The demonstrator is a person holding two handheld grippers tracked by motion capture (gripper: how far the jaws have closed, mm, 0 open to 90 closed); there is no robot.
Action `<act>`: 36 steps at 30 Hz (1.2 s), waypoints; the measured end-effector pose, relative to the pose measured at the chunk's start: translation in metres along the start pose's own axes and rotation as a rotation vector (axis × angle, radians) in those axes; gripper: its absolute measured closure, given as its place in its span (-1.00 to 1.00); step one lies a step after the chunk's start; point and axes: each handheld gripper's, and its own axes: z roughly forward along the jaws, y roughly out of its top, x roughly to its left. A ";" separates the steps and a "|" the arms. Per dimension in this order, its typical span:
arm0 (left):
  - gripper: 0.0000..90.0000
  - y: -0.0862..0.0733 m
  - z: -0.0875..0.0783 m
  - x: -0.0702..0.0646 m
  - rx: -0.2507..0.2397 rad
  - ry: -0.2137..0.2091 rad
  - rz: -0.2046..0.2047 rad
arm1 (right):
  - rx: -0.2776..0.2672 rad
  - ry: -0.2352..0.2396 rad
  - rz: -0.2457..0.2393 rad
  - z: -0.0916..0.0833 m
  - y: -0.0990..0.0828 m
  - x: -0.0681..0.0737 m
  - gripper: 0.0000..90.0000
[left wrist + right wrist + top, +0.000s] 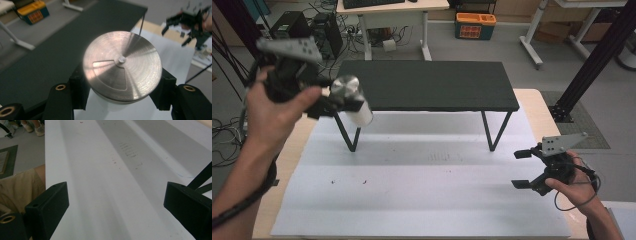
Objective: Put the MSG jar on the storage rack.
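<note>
The left claw (333,101) is clamped on a white cylindrical container with a round brushed-metal lid (353,100), held up in the air near the left end of the low black shelf on thin wire legs (427,85). In the left gripper view the two black jaws press on the container's sides just below the lid's rim (122,66), and the body hangs tilted beneath them. The right claw (522,169) rests low at the right edge of the white sheet covering the counter (412,200), jaws spread wide with nothing between them.

The main risk, as I see it, is the grip itself. The jaws catch only a narrow band of a smooth, round wall, high up near the lid, so the container's weight hangs below the pinch; a quick swing or a jolt could make it pivot or slip out and drop onto the sheet. If it is meant for the shelf top, coming in tilted could catch its bottom edge on the shelf's front rim and tip it over. If the lid is loose, contents might spill; I cannot tell whether it is sealed.
</note>
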 end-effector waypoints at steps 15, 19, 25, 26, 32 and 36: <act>-0.05 0.102 0.059 0.024 -0.033 0.019 0.036 | 0.049 0.022 -0.032 -0.009 0.014 -0.002 -0.88; -0.05 0.108 0.086 0.029 -0.023 0.041 0.017 | 0.071 0.032 -0.045 -0.009 0.017 -0.001 -0.87; -0.05 0.102 0.123 0.040 -0.010 0.017 -0.006 | 0.091 0.032 -0.051 -0.010 0.016 -0.002 -0.87; -0.05 0.102 0.129 0.041 -0.001 0.018 -0.011 | 0.091 0.033 -0.050 -0.010 0.015 -0.003 -0.87; -0.05 0.090 0.157 0.048 0.025 0.011 -0.031 | 0.084 0.039 -0.039 -0.010 0.008 -0.007 -0.88; -0.05 0.086 0.172 0.049 0.046 0.015 -0.034 | 0.097 0.043 -0.036 -0.010 0.009 -0.009 -0.88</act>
